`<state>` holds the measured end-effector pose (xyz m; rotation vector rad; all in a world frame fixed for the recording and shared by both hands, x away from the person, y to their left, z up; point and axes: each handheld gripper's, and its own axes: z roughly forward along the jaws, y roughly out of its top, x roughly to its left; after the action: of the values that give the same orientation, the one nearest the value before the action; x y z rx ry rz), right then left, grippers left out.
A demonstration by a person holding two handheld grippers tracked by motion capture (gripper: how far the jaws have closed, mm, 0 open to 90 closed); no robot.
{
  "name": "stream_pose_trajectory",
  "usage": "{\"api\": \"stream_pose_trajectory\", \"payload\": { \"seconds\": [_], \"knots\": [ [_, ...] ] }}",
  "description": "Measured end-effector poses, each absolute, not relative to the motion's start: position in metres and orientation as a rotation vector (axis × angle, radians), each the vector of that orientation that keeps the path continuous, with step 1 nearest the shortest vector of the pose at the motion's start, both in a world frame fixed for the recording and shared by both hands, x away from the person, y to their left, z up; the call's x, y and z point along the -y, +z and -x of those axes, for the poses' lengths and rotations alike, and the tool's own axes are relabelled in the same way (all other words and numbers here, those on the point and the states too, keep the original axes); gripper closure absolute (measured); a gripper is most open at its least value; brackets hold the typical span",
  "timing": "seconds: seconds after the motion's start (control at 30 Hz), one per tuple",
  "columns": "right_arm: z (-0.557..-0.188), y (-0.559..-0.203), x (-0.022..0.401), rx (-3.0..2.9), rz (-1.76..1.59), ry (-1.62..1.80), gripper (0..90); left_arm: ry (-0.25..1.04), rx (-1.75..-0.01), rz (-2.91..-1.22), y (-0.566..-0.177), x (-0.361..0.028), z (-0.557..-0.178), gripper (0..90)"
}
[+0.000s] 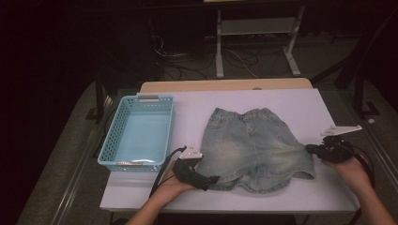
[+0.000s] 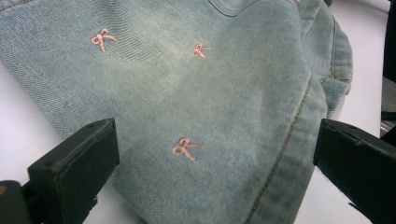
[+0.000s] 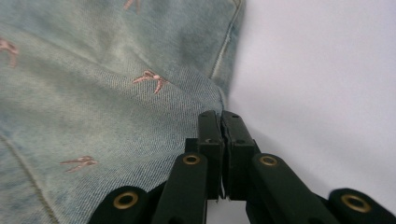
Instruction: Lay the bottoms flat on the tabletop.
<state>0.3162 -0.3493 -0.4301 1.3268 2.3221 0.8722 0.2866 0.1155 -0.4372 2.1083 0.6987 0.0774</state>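
Light-blue denim shorts [image 1: 253, 145] with small pink bows lie flat on the white table [image 1: 305, 105], waistband away from me. My left gripper [image 1: 211, 177] rests at the hem of the left leg with its jaws wide apart; in the left gripper view [image 2: 215, 128] the denim [image 2: 210, 84] lies between and beyond them, untouched by the pads. My right gripper [image 1: 310, 149] is at the shorts' right side. In the right gripper view its jaws [image 3: 221, 114] are pressed together on the puckered side edge of the shorts [image 3: 93, 93].
A light-blue plastic basket [image 1: 112, 136] stands at the table's left side, close to my left hand. Bare tabletop runs along the front edge and to the right of the shorts. Desk legs and cables stand on the dark floor beyond the table.
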Motion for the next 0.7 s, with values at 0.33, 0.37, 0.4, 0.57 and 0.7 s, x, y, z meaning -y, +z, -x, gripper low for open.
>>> {"api": "stream_pose_trajectory", "payload": {
  "seconds": [0.33, 0.37, 0.4, 0.57, 0.7],
  "knots": [
    [-0.319, -0.431, 0.358, -2.285, -1.381, 0.945, 73.1, 0.078, -0.697, -2.111, -0.437, -0.116, -0.287, 0.0],
    [-0.317, -0.429, 0.358, -2.286, -1.387, 0.974, 70.8, 0.078, -0.697, -2.11, -0.437, -0.116, -0.287, 0.0],
    [-0.314, -0.427, 0.359, -2.299, -1.402, 1.022, 69.0, 0.077, -0.698, -2.109, -0.437, -0.116, -0.287, 0.0],
    [-0.294, -0.422, 0.357, -2.319, -1.38, 1.052, 62.3, 0.079, -0.702, -2.106, -0.437, -0.117, -0.287, 0.0],
    [-0.277, -0.422, 0.353, -2.348, -1.368, 1.047, 57.1, 0.079, -0.701, -2.104, -0.436, -0.117, -0.287, 0.0]
  ]
}}
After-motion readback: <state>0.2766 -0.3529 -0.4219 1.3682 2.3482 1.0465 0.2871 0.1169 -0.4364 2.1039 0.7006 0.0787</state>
